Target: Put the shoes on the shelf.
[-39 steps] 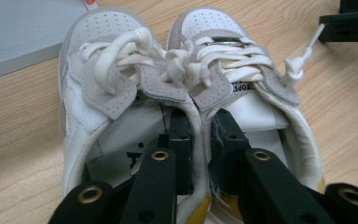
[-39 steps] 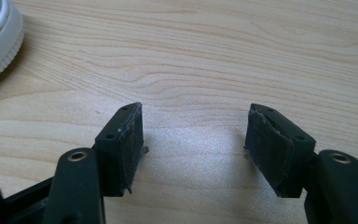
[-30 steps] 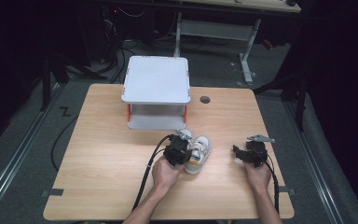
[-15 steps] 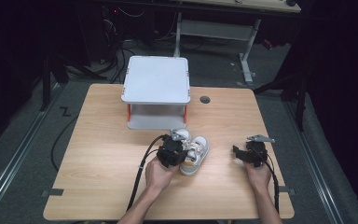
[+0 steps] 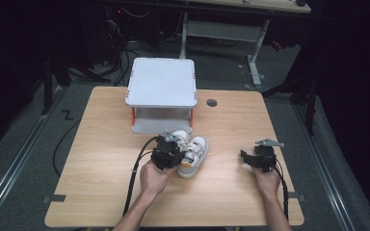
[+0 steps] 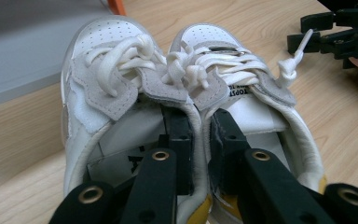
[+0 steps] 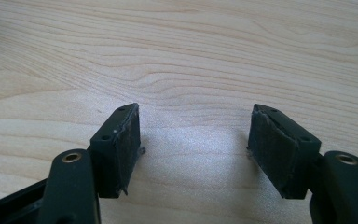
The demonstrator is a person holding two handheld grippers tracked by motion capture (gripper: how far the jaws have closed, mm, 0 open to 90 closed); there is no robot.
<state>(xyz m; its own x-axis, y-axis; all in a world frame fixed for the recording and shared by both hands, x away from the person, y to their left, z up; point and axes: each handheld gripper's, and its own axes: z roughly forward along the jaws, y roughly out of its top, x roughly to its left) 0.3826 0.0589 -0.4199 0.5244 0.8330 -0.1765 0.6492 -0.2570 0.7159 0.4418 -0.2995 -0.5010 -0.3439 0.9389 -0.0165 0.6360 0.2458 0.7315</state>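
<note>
In the high view, the pair of small white shoes (image 5: pixel 191 153) sits at the centre of the wooden bench (image 5: pixel 101 144), just below the grey two-level stand (image 5: pixel 162 89) in the frame. The left tongs (image 5: pixel 169 150) cover the pair's left half, so the grip itself is hidden there. The left gripper view (image 6: pixel 200 140) supplies it: one jaw reaches inside each shoe, and the two are pressed together on the adjoining inner walls, pinching the pair as one. That view also brings out the knotted white laces (image 6: pixel 186 70), the grey suede tabs, yellow at the heels, and a corner of the stand at upper left, none of which can be made out from above.

The right tongs (image 5: pixel 253 159) lie at the right of the high view, well apart from the shoes, on bare bench. From above their gap is too small to judge; the right gripper view (image 7: pixel 196 149) shows them spread wide over plain wood grain, with nothing between the pads.
</note>
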